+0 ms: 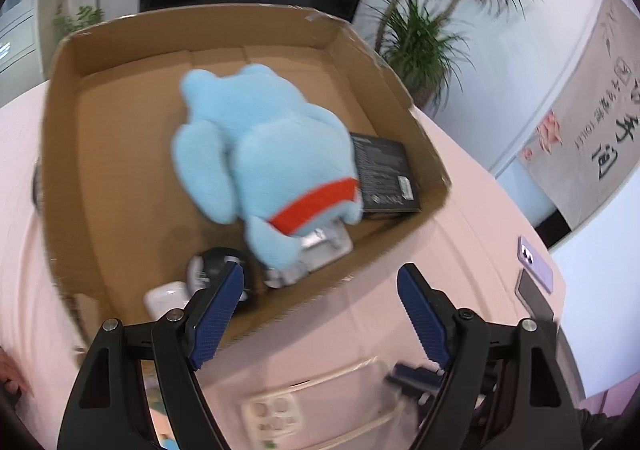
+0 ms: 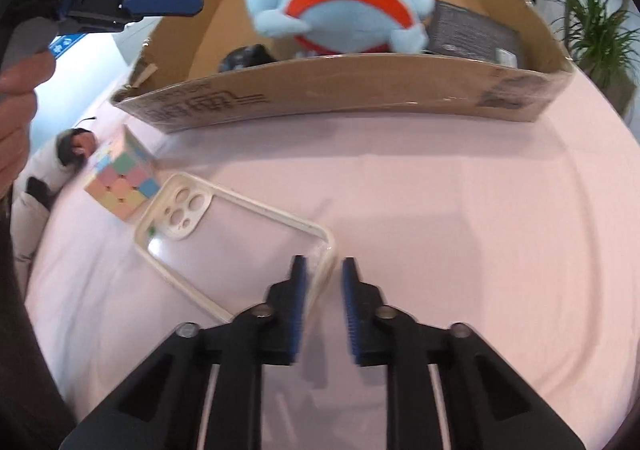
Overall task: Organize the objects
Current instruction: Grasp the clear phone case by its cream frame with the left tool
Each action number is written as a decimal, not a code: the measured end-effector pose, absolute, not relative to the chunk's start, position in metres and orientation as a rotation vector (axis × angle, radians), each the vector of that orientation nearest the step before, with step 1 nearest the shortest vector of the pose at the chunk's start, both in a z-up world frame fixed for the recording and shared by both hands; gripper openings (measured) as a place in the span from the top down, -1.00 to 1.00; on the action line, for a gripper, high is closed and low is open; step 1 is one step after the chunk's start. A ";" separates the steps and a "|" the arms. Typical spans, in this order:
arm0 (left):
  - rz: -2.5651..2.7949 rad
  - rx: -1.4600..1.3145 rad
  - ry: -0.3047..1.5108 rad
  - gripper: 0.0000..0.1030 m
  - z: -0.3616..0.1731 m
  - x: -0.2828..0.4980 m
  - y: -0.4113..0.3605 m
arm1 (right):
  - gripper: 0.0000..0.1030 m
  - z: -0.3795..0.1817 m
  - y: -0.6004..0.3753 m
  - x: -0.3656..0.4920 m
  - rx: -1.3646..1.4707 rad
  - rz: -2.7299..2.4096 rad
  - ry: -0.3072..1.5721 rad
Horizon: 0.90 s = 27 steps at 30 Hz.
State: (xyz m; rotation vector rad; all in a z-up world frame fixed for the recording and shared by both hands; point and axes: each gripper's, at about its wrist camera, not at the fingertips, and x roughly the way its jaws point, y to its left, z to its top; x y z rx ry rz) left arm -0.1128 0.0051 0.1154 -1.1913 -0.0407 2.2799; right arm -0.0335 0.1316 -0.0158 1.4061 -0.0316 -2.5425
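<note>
Pink tablecloth (image 2: 440, 190) under cardboard box (image 2: 340, 90); palms (image 1: 432, 30) behind.

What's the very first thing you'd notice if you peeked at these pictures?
The big fluffy blue plush toy with a red band, lying in the middle of the cardboard box on the pink table. Next, the clear phone case on the table in front of the box, its edge between the nearly closed fingers of the right gripper. A pastel puzzle cube sits just beyond it.
</note>
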 end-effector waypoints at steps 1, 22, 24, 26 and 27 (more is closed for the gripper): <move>2.271 -1.194 -0.027 -0.53 0.114 -0.112 0.012 | 0.91 -0.015 0.141 -0.032 1.410 -2.583 -0.045; 2.025 -1.372 0.300 0.27 0.027 -0.062 0.158 | 0.92 -0.016 0.294 0.014 1.524 -3.004 -0.403; 2.034 -1.364 0.394 0.46 0.024 -0.056 0.162 | 0.92 -0.014 0.304 0.018 1.514 -2.998 -0.397; 2.042 -1.353 0.424 0.50 0.026 -0.050 0.165 | 0.91 -0.014 0.304 0.018 1.510 -2.987 -0.401; 2.046 -1.349 0.427 0.51 0.027 -0.049 0.166 | 0.91 -0.014 0.304 0.019 1.508 -2.985 -0.400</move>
